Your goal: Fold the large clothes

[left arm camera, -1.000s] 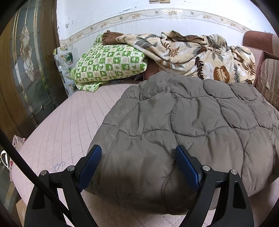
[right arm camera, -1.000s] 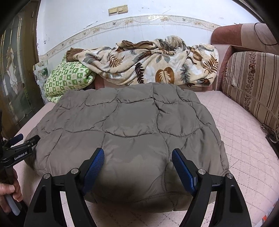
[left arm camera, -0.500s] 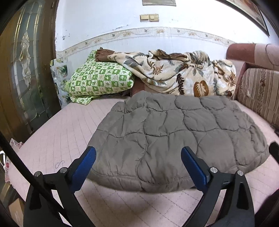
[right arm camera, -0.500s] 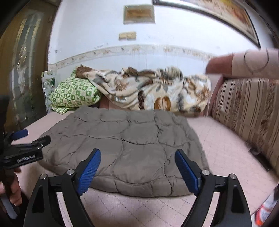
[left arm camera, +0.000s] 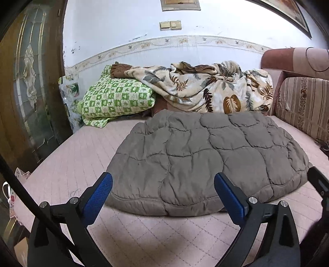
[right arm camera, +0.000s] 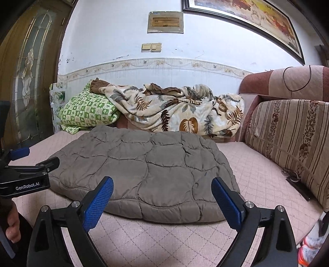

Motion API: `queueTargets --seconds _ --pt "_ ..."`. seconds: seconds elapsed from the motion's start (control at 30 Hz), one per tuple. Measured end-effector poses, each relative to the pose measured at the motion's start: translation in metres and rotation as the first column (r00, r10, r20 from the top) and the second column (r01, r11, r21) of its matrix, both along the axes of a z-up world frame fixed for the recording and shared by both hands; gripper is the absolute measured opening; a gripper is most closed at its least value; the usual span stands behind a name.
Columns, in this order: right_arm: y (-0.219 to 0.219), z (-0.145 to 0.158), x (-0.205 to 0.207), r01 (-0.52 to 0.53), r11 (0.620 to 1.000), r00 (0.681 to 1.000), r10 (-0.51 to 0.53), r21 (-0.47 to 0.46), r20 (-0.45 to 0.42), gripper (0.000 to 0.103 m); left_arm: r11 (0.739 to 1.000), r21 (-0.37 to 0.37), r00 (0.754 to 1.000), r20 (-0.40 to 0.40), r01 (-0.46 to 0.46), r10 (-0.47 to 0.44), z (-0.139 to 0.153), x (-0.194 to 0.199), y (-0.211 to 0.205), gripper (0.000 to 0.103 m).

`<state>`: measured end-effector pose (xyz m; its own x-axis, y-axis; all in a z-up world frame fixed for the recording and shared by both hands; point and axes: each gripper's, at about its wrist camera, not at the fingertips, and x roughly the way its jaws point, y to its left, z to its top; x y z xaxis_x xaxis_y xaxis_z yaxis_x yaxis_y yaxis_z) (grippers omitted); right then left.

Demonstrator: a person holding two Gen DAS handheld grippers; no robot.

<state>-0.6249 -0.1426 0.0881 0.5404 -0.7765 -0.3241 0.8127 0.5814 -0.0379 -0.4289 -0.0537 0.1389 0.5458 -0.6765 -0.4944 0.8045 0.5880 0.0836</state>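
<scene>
Right wrist view: folded jacket (right arm camera: 144, 174) hides the blanket's (right arm camera: 174, 111) lower edge — both tongs (right arm camera: 162, 200) (left arm camera: 163, 195) released, empty.

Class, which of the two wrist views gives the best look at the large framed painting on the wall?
The right wrist view: the dark-framed painting spans the upper wall, with a pale horse and warm colours legible. The left wrist view catches only a sliver of its frame in the top right corner.

- Grey-brown quilted padded jacket (left arm camera: 205, 160): matt puffy cloth, stitched seams.
- Pink bed cover (left arm camera: 78, 156): matt quilted cloth.
- Leaf-print cream blanket (left arm camera: 201, 90): soft fleecy cloth.
- Brown wooden door (left arm camera: 26, 82): glossy, with leaded glass.
- Blue finger pads (right arm camera: 98, 202): dimpled rubbery texture.
</scene>
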Motion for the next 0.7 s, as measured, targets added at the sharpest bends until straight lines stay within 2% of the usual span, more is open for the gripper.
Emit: queueTargets --seconds 0.43,0.7 --pt "-0.002 -0.006 0.005 -0.017 1.000 1.000 0.017 0.022 -0.023 0.098 0.998 0.058 0.999 -0.041 -0.005 0.007 -0.011 0.007 -0.010 0.099" --pt "-0.002 -0.009 0.008 -0.025 0.999 0.999 0.026 0.029 -0.034 0.098 0.998 0.067 0.999 -0.043 -0.004 0.006 -0.012 0.006 -0.011 0.099"
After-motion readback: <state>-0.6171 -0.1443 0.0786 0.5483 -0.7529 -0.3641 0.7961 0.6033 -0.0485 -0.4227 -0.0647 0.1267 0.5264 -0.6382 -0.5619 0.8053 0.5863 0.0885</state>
